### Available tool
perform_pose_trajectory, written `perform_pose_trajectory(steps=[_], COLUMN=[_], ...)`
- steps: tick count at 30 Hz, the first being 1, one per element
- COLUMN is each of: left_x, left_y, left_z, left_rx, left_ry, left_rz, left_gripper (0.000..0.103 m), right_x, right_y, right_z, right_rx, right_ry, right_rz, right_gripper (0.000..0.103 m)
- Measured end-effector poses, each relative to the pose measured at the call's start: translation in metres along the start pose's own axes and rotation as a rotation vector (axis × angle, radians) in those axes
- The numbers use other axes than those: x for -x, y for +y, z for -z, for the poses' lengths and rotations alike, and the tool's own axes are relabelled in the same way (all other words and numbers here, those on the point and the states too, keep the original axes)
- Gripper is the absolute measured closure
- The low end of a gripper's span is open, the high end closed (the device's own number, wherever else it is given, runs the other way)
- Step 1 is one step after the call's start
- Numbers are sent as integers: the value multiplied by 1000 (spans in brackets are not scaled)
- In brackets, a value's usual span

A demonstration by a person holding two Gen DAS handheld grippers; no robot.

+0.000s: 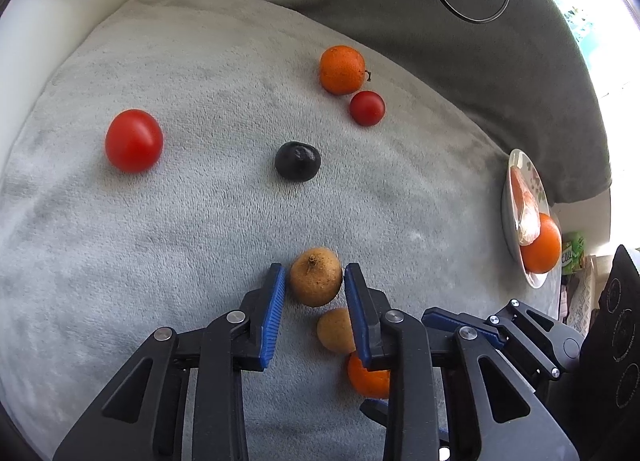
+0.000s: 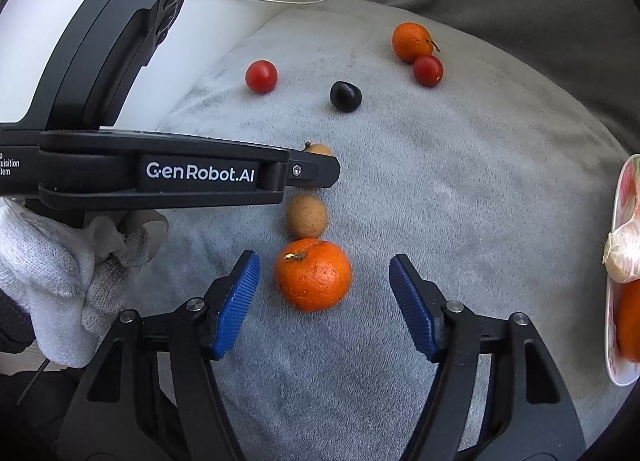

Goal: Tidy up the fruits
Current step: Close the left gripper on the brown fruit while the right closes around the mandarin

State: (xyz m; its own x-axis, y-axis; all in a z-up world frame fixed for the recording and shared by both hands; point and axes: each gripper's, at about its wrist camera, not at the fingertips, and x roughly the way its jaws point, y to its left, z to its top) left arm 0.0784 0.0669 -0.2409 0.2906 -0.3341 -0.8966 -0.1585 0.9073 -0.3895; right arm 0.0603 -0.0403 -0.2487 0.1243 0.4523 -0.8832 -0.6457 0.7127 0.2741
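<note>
Now your left gripper (image 1: 314, 293) (marked "GenRobot.AI") brackets a rough tan longan (image 1: 316, 277), ribbed blue fingers (image 1: 273, 313) not visibly clamped; your right gripper (image 2: 324, 301) gapes around a dimpled mandarin (image 2: 313, 275).

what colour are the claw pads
Blue ribbed claw pads, clearest in the right wrist view.

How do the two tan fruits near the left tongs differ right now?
The stemmed tan fruit sits between the left tongs, its right side against a pad; the smooth tan fruit lies free, outside them. The stemmed one shows a stem nub and looks pear-shaped; the smooth one looks rounder. The smooth one lies beside the near orange. Both rest on the grey blanket.
</note>
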Motion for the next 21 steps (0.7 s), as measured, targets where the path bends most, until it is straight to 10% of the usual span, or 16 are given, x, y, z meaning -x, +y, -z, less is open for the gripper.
perform_pose_trajectory(steps=[21], left_x=[-1], left_y=[0], left_z=[2], left_rx=[-7], left_ry=[-18], left_rz=[2], left_gripper=[78], right_x=[-5], right_y=[6], right_z=[-3], right_rx=[15], right_ry=[5], right_rz=[-6], right_gripper=[60])
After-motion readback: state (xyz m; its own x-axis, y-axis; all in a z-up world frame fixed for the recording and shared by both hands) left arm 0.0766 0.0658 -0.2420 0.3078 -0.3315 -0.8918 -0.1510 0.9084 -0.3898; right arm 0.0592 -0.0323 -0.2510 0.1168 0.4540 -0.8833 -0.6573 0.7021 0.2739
